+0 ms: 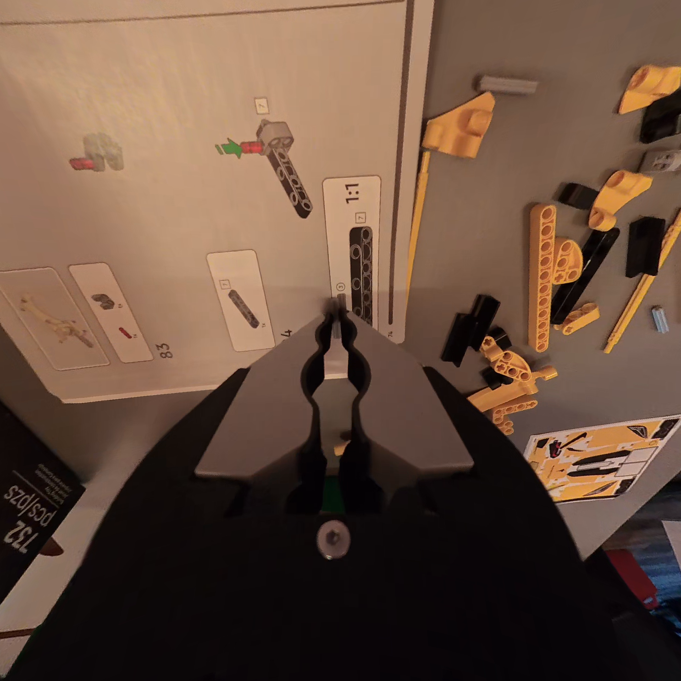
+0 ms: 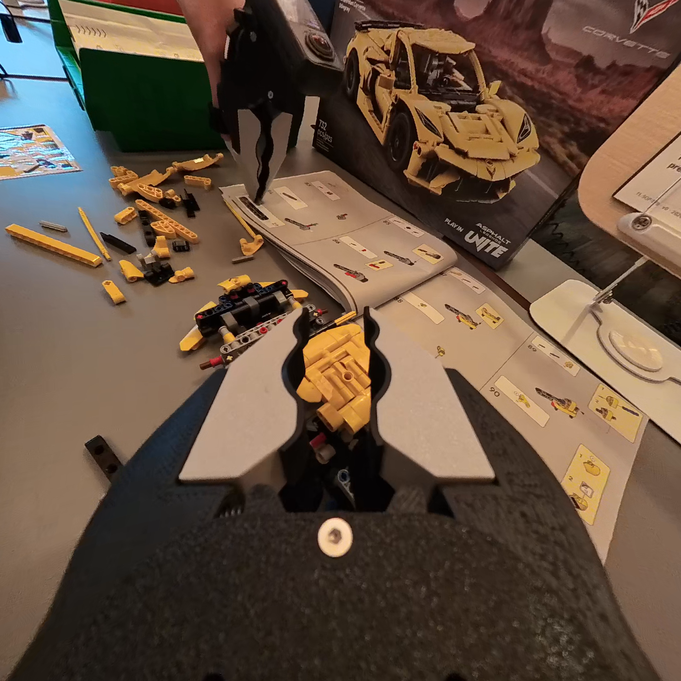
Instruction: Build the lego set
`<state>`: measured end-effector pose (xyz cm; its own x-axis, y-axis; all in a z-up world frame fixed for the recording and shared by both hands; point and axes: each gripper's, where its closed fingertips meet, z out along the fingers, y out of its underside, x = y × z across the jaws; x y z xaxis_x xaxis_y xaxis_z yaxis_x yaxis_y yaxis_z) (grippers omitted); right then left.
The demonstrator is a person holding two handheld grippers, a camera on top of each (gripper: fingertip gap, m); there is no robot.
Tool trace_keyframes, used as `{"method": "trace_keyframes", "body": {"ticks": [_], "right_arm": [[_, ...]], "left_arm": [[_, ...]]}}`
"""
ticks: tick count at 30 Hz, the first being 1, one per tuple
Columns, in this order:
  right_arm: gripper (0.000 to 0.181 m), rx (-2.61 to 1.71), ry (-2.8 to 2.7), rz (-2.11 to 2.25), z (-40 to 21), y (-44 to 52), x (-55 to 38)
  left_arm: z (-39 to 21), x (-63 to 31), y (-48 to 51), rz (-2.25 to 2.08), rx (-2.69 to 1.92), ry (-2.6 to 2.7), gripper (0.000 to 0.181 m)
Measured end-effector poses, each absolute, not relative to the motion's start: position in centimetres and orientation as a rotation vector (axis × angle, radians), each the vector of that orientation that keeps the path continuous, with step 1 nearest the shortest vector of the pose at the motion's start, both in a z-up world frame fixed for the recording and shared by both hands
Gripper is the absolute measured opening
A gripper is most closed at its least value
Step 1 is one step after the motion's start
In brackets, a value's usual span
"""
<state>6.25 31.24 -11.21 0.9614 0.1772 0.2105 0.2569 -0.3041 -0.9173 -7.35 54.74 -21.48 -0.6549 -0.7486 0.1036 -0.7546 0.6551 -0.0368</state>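
Note:
My left gripper (image 1: 336, 316) is shut on a short grey axle (image 1: 336, 326) and holds it tip-down against the open instruction booklet (image 1: 184, 202), beside a printed life-size black beam. It also shows in the right wrist view (image 2: 259, 197), touching the booklet's (image 2: 368, 239) far page. My right gripper (image 2: 335, 315) holds a yellow and black sub-assembly (image 2: 341, 376) between its fingers, above the table near the booklet's spine. A black and yellow chassis piece (image 2: 243, 313) lies just left of it.
Loose yellow, black and grey parts, among them a long yellow beam (image 1: 543, 276), lie beside the booklet. A sticker sheet (image 1: 597, 460) lies near the table edge. The set's box (image 2: 460, 110), a green bin (image 2: 147, 99) and a white stand (image 2: 589, 331) border the table. The gap from one gripper's tips to the other's is roughly 30 cm.

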Motion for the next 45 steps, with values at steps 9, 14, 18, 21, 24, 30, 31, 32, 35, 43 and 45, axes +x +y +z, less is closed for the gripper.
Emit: {"method": "trace_keyframes", "body": {"ticks": [9, 14, 18, 21, 24, 30, 31, 32, 35, 43, 45], "right_arm": [[0.028, -1.898, -0.326, -0.092, -11.4, 31.2, 6.3], [0.028, -1.901, -0.33, -0.085, -11.5, 31.2, 6.2], [0.028, -1.905, -0.341, -0.096, -11.6, 31.2, 6.1], [0.028, -1.905, -0.339, -0.098, -11.6, 31.2, 6.2], [0.028, -1.906, -0.339, -0.093, -11.6, 31.3, 6.2], [0.028, -1.91, -0.35, -0.102, -11.8, 31.3, 6.1], [0.028, -1.911, -0.35, -0.103, -11.8, 31.3, 6.1], [0.028, -1.911, -0.349, -0.103, -11.8, 31.3, 6.1], [0.028, -1.904, -0.343, -0.106, -11.6, 31.3, 6.3], [0.03, -1.798, -0.077, -0.205, -8.0, 29.6, 13.6], [0.034, -1.78, 0.01, -0.218, -7.6, 29.0, 15.8]], "left_arm": [[-21.2, -7.4, 54.1, 0.137, 1.264, -2.745, 0.004], [-21.3, -7.3, 54.2, 0.13, 1.275, -2.723, 0.004], [-21.5, -7.3, 54.1, 0.124, 1.267, -2.708, 0.004], [-21.5, -7.3, 54.2, 0.112, 1.25, -2.725, 0.004], [-21.5, -7.4, 54.2, 0.083, 1.222, -2.742, 0.004], [-21.5, -7.4, 54.2, 0.073, 1.181, -2.772, 0.004], [-21.5, -7.4, 54.2, 0.07, 1.18, -2.774, 0.004], [-21.6, -7.4, 54.2, 0.064, 1.186, -2.771, 0.004], [-21.6, -7.4, 54.3, 0.042, 1.171, -2.786, 0.004], [-11.1, -1.9, 38.3, 0.576, 1.208, -3.007, 0.003], [-10.4, -1.5, 29.6, 0.804, 1.153, -2.928, 0.003]]}}
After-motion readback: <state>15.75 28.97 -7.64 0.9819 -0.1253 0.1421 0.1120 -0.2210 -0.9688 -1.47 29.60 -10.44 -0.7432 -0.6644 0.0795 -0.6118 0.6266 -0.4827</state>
